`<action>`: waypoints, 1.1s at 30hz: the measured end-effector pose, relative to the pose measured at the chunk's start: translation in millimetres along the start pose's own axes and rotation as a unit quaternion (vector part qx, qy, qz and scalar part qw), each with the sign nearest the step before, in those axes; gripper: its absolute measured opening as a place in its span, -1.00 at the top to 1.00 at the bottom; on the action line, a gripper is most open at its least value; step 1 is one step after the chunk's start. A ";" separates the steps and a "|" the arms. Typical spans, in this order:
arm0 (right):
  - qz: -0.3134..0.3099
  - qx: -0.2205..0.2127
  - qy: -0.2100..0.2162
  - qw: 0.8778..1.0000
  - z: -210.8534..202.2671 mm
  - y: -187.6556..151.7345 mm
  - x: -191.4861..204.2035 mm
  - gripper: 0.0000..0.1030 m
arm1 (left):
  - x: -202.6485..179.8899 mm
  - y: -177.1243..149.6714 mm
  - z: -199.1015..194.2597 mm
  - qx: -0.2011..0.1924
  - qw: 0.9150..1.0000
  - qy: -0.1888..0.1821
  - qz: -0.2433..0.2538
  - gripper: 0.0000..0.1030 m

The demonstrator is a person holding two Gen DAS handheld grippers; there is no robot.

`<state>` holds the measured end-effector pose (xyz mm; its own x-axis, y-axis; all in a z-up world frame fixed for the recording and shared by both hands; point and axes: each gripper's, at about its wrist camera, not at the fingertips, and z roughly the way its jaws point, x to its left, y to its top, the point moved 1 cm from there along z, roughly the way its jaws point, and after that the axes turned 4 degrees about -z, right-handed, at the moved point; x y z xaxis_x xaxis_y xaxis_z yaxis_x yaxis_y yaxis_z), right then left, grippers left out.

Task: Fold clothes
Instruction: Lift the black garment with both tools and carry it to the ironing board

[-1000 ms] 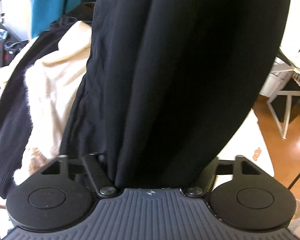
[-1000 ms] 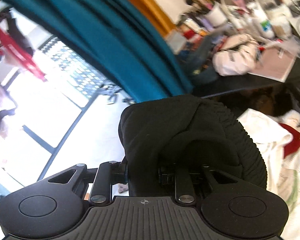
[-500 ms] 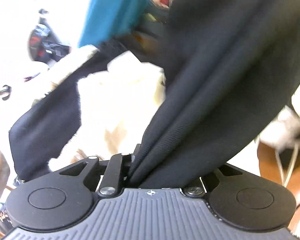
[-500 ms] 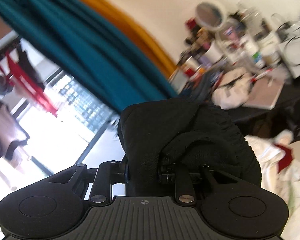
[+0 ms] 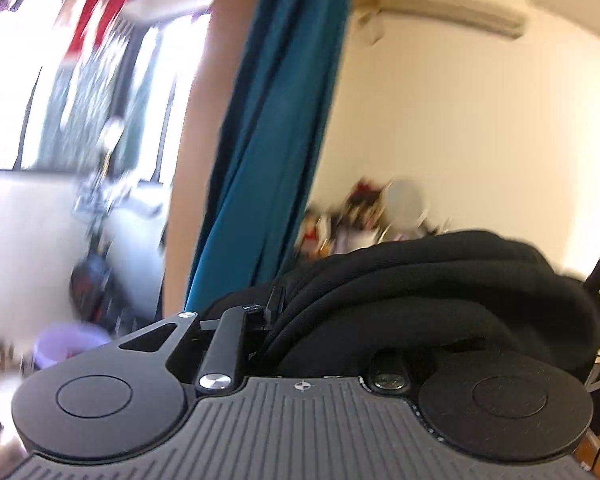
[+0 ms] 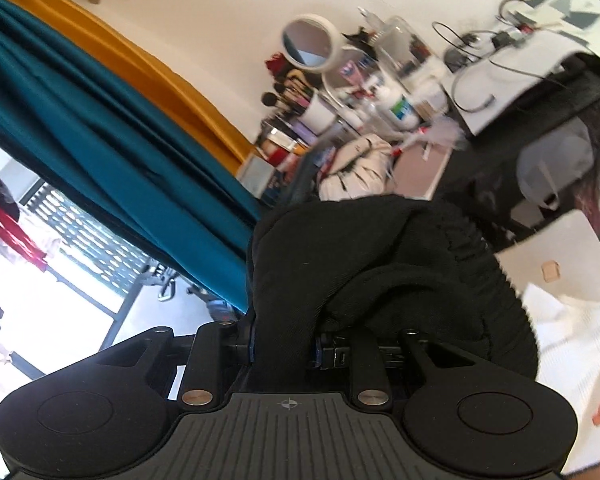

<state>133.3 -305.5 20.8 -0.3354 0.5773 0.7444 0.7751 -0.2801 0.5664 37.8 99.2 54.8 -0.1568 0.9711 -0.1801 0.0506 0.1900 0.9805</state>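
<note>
Black garment (image 5: pixel 440 280) bunched in left hand-held gripper (image 5: pixel 300 344), jaws clamped tight on its folds. Right hand-held gripper (image 6: pixel 283 344) pinches the same dark cloth (image 6: pixel 340 264), ribbed edge draped right. Teal curtain (image 6: pixel 99 144) behind; cluttered bench (image 6: pixel 432 164) beyond.

left gripper (image 5: pixel 277 344): black, ribbed gray top w/ small cross mark, 2 round black discs, silver screw on left link bar
right gripper (image 6: pixel 283 344): same look, black w/ ribbed top & cross mark, 2 brass-color screws, 2 round discs
</note>
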 end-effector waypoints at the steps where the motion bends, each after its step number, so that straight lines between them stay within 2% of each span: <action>1: 0.001 -0.001 0.000 1.000 -2.3 -3.3 -1.4 0.59 | -6.6 8.1 -0.4 -0.013 1.000 -0.012 0.005 0.69; 4: 0.006 -0.002 0.001 1.000 -9.2 -13.3 -5.5 0.58 | -19.2 20.4 9.5 -0.035 0.998 -0.051 0.000 0.69; 7: 0.007 -0.006 -0.008 1.000 -22.2 -18.7 -8.9 0.58 | -31.2 24.9 25.3 -0.037 0.996 -0.086 -0.016 0.69; 13: -0.008 -0.016 -0.050 0.999 -57.3 -16.2 -20.2 0.58 | -61.6 23.3 41.2 -0.009 0.988 -0.143 -0.053 0.70; 18: -0.029 -0.042 -0.085 0.995 -93.9 -8.1 -42.6 0.58 | -109.7 12.6 54.5 0.017 0.981 -0.191 -0.038 0.70; 25: -0.054 -0.088 -0.124 0.987 -162.9 9.8 -106.4 0.58 | -216.9 -13.0 75.1 0.037 0.967 -0.252 -0.011 0.70; 33: -0.071 -0.117 -0.155 0.978 -285.9 64.3 -213.8 0.58 | -390.2 -43.7 99.2 0.049 0.955 -0.289 -0.038 0.70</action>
<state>101.7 -666.2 -0.8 -0.2241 0.8178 0.5301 0.5769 -0.3271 0.7484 194.6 -273.7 74.4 0.4062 0.8660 -0.2915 0.1569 0.2482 0.9559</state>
